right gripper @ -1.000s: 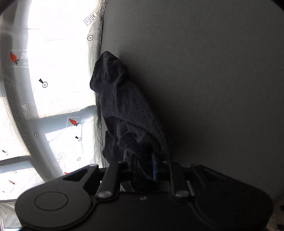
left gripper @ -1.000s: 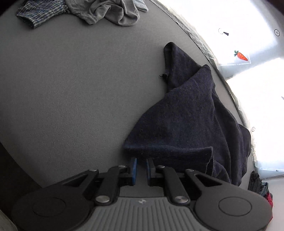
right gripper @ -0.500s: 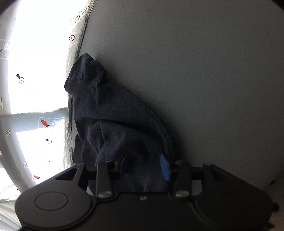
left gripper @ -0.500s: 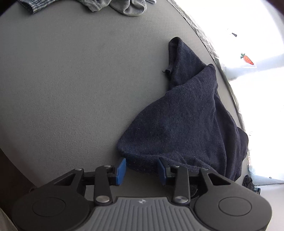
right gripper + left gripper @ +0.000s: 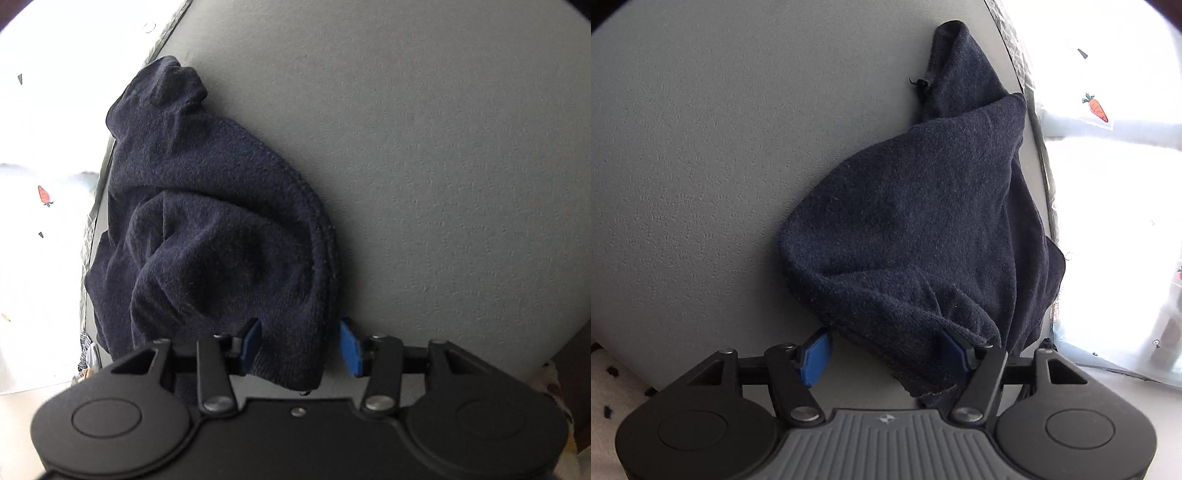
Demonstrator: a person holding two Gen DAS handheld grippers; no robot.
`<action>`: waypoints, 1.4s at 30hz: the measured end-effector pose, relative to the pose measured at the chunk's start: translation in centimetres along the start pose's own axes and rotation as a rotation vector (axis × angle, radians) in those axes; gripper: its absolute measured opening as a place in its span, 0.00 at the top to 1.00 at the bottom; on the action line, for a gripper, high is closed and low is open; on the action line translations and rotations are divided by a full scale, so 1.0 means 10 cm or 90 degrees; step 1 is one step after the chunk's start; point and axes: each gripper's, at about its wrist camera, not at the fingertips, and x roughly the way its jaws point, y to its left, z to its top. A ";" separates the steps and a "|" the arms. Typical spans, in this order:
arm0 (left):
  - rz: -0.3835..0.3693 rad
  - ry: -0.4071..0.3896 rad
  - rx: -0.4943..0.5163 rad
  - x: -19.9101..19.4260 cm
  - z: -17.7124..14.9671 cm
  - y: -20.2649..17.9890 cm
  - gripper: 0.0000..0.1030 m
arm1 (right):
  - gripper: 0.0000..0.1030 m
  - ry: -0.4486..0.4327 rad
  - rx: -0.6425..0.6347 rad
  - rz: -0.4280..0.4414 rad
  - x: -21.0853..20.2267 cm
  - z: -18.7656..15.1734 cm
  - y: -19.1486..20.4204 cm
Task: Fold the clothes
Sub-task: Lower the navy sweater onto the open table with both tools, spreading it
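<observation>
In the left wrist view we see our left gripper (image 5: 884, 349) with its blue pads spread wide, a fold of the dark navy garment (image 5: 916, 221) sagging between them and hiding most of the right pad; no squeeze on it. The garment lies bunched at the edge of the grey table (image 5: 701, 147), beside a glaring white sheet printed with a carrot (image 5: 1096, 107); any lettering there is washed out. In the right wrist view our right gripper (image 5: 301, 345) also stands apart, the garment's (image 5: 221, 229) hem drooping between the pads, the left pad half buried. The same white sheet carries a carrot (image 5: 44, 195)
</observation>
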 end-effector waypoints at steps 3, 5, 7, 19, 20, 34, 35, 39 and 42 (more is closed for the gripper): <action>-0.019 0.032 -0.020 0.12 -0.02 0.05 0.36 | 0.55 -0.012 -0.081 -0.032 -0.01 -0.09 0.12; -0.002 0.034 -0.013 0.16 -0.03 0.03 0.38 | 0.60 -0.018 -0.115 -0.042 0.01 -0.12 0.21; 0.013 0.025 0.003 0.18 -0.04 -0.01 0.43 | 0.74 -0.022 -0.138 -0.050 0.04 -0.16 0.23; 0.103 -0.060 0.111 -0.08 -0.14 -0.14 0.93 | 0.94 -0.131 -0.093 -0.049 -0.27 -0.13 0.00; 0.115 -0.065 0.129 -0.13 -0.16 -0.18 0.93 | 0.94 -0.128 -0.094 -0.052 -0.29 -0.14 -0.01; 0.252 -0.044 0.199 -0.15 -0.46 0.16 0.92 | 0.94 -0.063 -0.119 -0.098 -0.39 -0.17 -0.21; 0.257 -0.037 0.185 -0.12 -0.43 0.21 0.91 | 0.94 -0.052 -0.121 -0.108 -0.34 -0.15 -0.21; 0.273 -0.019 0.180 -0.11 -0.36 0.22 0.84 | 0.91 -0.025 -0.138 -0.150 -0.20 -0.10 -0.13; 0.303 -0.036 0.199 -0.18 -0.40 0.16 0.69 | 0.73 -0.050 -0.172 -0.177 -0.24 -0.08 -0.01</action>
